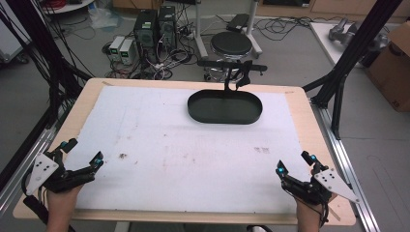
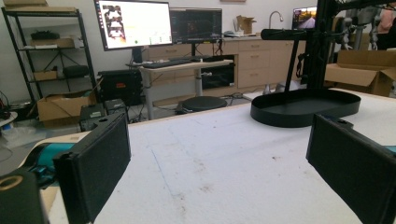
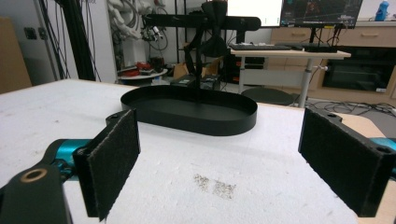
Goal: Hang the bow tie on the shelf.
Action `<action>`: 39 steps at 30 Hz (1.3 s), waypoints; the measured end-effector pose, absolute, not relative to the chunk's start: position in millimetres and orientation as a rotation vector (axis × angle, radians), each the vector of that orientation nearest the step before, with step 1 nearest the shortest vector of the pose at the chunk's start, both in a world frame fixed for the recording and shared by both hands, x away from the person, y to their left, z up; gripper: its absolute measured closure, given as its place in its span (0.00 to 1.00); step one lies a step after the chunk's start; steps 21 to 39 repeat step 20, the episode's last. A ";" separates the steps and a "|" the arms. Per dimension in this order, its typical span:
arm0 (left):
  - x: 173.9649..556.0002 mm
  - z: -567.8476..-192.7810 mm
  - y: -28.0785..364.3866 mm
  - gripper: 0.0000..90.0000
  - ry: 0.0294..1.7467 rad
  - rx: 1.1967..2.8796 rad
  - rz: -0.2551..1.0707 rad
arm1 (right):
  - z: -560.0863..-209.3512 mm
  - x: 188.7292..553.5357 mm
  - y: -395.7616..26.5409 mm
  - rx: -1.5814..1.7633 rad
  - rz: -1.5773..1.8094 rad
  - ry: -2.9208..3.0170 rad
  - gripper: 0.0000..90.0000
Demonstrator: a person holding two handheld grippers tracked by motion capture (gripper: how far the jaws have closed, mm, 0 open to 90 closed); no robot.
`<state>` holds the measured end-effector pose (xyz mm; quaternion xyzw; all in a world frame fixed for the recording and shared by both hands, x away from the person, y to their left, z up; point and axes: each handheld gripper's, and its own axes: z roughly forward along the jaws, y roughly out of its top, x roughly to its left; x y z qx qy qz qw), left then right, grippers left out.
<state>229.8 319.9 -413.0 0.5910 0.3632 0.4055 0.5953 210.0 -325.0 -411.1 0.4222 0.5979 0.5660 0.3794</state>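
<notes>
Both the left gripper (image 1: 83,153) and right gripper (image 1: 294,162) rest at the near corners of the white foam-covered surface (image 1: 183,159), fingers wide and empty, seemingly poised to reach for the shallow black oval tray (image 1: 225,107) far ahead.

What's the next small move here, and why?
Probably bring one gripper forward toward the black tray. Both the left gripper and the right gripper sit at the near edge of the table with jaws open and nothing between them, and the tray at the far side is the nearest thing to handle.
</notes>
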 end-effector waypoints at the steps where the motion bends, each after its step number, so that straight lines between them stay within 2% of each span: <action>1: 229.7 -412.9 319.9 0.08 0.844 1.372 0.942 | -410.5 209.7 -325.5 1.076 1.450 1.523 0.13; 39: 228.8 -410.5 320.2 0.08 0.838 1.364 0.941 | -410.2 211.5 -323.1 1.034 1.481 1.543 0.13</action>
